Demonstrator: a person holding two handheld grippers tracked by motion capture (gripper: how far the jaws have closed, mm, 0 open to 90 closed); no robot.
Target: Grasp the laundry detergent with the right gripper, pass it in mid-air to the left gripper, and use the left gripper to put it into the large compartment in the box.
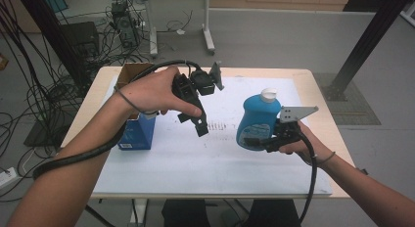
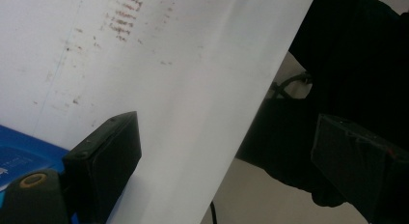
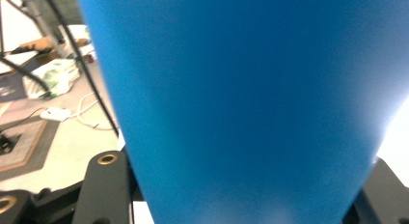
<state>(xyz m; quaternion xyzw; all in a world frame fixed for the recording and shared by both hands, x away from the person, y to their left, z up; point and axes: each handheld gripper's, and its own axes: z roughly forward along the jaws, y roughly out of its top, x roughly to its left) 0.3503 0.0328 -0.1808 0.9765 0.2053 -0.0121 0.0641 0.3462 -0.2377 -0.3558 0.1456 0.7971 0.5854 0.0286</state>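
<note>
High view: right gripper at about 4 o'clock from table centre, jaws clamped on the lower body of a blue bottle with a white cap. The bottle is lifted off the white mat, tilted slightly, cap toward 12 o'clock. Left gripper is held in the air near the centre, pointing down toward 5 o'clock, jaws apart, nothing between them. A blue carton stands at 9 o'clock near the table's left edge.

Left gripper view: both black jaws are spread wide over bare mat; a corner of the carton shows at 8 o'clock. The mat edge runs diagonally, with the table's near side just beyond it.

Right gripper view: the bottle's blue wall sits pressed between the jaws, smooth and glossy.

Judgement: smooth plastic, likely slippery and squeezable, and heavy if filled. The low grip is under the bulk; a second hold at the neck under the cap would steady it. Open room lies at centre and toward 12 o'clock; keep clear of the carton and the 6 o'clock edge.
</note>
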